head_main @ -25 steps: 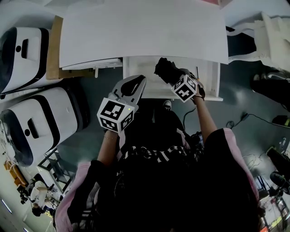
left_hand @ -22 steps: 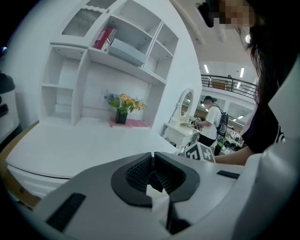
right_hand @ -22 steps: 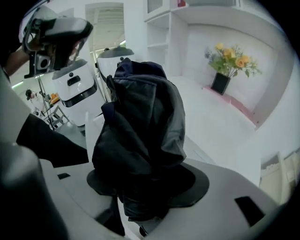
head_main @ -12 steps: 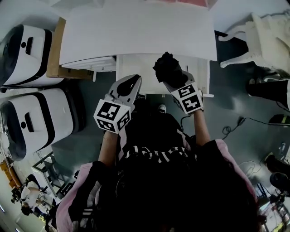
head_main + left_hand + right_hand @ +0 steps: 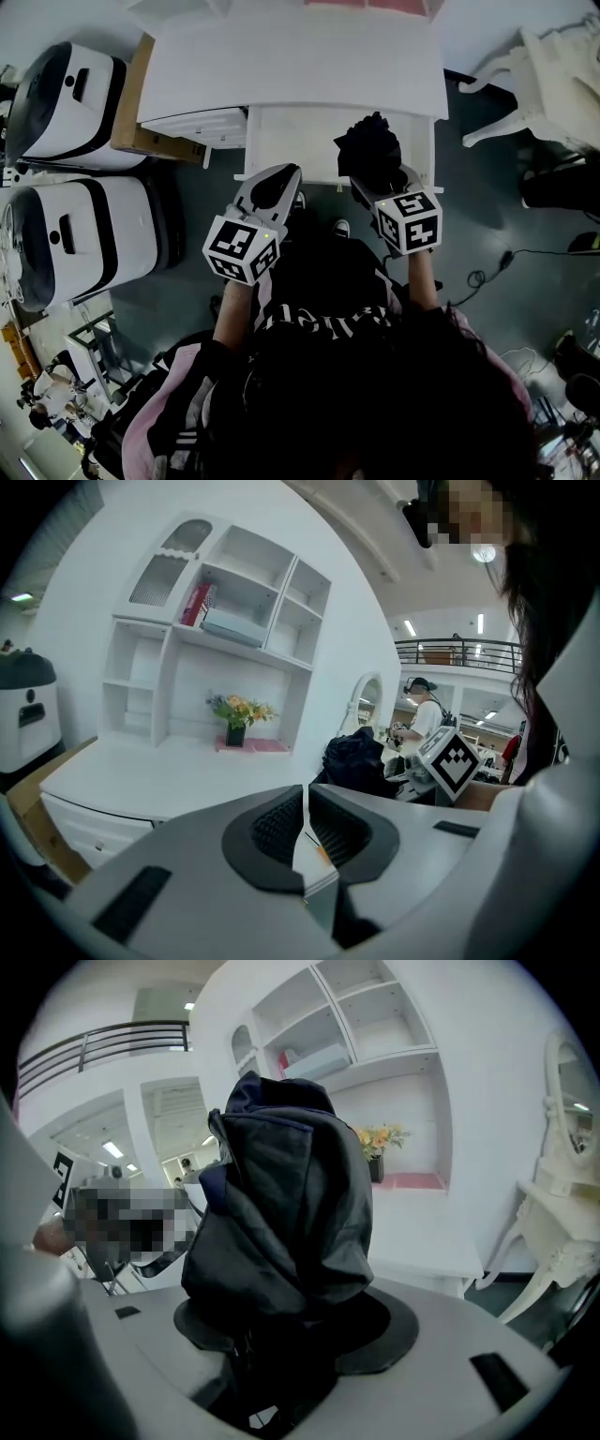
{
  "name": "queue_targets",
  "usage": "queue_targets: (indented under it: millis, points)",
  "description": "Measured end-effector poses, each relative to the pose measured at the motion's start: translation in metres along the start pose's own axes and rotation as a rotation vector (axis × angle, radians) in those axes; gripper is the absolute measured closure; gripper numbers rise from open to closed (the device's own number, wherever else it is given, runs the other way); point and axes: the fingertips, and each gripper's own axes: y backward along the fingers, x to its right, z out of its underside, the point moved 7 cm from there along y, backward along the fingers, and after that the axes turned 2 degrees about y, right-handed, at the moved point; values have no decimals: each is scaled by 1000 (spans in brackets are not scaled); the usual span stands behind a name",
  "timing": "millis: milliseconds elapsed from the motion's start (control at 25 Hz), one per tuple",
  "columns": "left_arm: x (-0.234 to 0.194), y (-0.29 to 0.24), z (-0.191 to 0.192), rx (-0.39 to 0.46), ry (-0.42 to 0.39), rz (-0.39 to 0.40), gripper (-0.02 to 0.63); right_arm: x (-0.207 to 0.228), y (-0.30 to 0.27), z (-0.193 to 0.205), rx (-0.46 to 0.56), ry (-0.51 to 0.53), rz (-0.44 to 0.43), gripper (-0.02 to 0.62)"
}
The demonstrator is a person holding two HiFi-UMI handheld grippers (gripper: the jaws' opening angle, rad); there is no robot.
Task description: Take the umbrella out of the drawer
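Observation:
A folded black umbrella point(image 5: 368, 153) stands upright in my right gripper point(image 5: 375, 183), which is shut on its lower end. It is held above the open white drawer point(image 5: 319, 150) of the desk point(image 5: 291, 66). In the right gripper view the dark umbrella point(image 5: 286, 1213) fills the middle, clamped between the jaws. My left gripper point(image 5: 272, 187) hovers over the drawer's front left corner, shut with nothing in it. In the left gripper view its pads point(image 5: 323, 827) nearly meet, and the umbrella point(image 5: 356, 761) and the right gripper's marker cube point(image 5: 452, 761) show at right.
Two white and black machines point(image 5: 84, 234) stand left of the desk, beside a cardboard box point(image 5: 141, 103). A white ornate chair point(image 5: 553, 84) stands at right. Cables point(image 5: 506, 258) lie on the dark floor. A smaller drawer point(image 5: 197, 127) is slightly out at left.
The right gripper has lifted the umbrella up out of the drawer and drawn it a little nearer to me. The left gripper stays shut by the drawer front.

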Motion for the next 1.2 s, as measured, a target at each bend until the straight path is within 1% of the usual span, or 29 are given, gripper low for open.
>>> queue_targets:
  millis: [200, 360, 640, 840, 1040, 1200]
  points:
    - [12, 12, 5, -12, -9, 8, 578, -13, 10, 5, 23, -32, -12, 319]
    - [16, 23, 2, -15, -13, 25, 578, -30, 13, 9, 18, -53, -19, 319]
    - [15, 51, -1, 26, -30, 57, 578, -72, 18, 10, 38, -94, -24, 319]
    - [8, 104, 11, 57, -34, 80, 578, -123, 25, 17, 55, -128, -7, 319]
    - [-1, 176, 34, 82, -14, 88, 578, -188, 34, 34, 72, -161, 23, 319]
    - [-5, 223, 52, 91, -19, 107, 578, -234, 43, 48, 86, -189, 41, 319]
